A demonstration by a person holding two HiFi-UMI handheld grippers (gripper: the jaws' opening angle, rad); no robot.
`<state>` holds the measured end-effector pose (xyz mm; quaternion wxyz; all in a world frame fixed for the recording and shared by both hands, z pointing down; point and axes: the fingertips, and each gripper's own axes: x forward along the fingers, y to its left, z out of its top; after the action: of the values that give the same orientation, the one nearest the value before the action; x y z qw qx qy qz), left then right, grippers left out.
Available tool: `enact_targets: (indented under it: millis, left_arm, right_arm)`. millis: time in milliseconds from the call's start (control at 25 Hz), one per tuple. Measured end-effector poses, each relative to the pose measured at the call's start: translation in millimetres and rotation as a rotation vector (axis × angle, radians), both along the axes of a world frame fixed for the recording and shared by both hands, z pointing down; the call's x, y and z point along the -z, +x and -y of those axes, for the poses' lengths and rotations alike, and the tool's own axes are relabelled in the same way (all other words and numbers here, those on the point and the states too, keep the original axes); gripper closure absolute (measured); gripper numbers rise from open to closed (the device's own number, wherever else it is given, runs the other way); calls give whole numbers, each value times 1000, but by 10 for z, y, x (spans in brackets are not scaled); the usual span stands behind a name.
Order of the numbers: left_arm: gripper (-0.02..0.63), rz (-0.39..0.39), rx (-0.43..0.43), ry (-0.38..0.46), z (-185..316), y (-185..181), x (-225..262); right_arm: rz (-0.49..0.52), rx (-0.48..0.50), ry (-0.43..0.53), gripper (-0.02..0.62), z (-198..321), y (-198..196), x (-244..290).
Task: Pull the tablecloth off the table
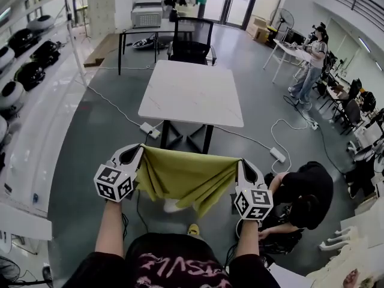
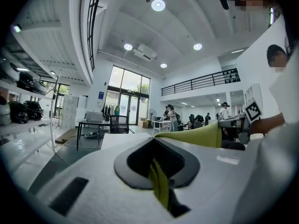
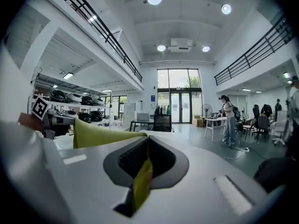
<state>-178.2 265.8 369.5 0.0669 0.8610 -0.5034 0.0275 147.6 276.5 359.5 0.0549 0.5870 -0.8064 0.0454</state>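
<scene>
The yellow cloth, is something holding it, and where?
The left gripper and the right gripper each pinch one top corner of the yellow tablecloth, which hangs between them.

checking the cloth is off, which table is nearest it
The white square table just beyond the yellow cloth; the black-framed table sits farther back, behind the chair.

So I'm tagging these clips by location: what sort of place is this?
Likely an open workshop or lab hall: wall shelves of helmet-like gear, scattered work desks, a railed mezzanine overhead.
</scene>
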Motion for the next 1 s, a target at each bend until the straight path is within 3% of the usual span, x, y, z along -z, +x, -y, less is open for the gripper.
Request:
enact_targets:
  millis: [1000]
  left_arm:
    - [600,7,-18,68,84,-67,201]
  right_arm:
    - [-24,-49,67,580,-14,-31,190]
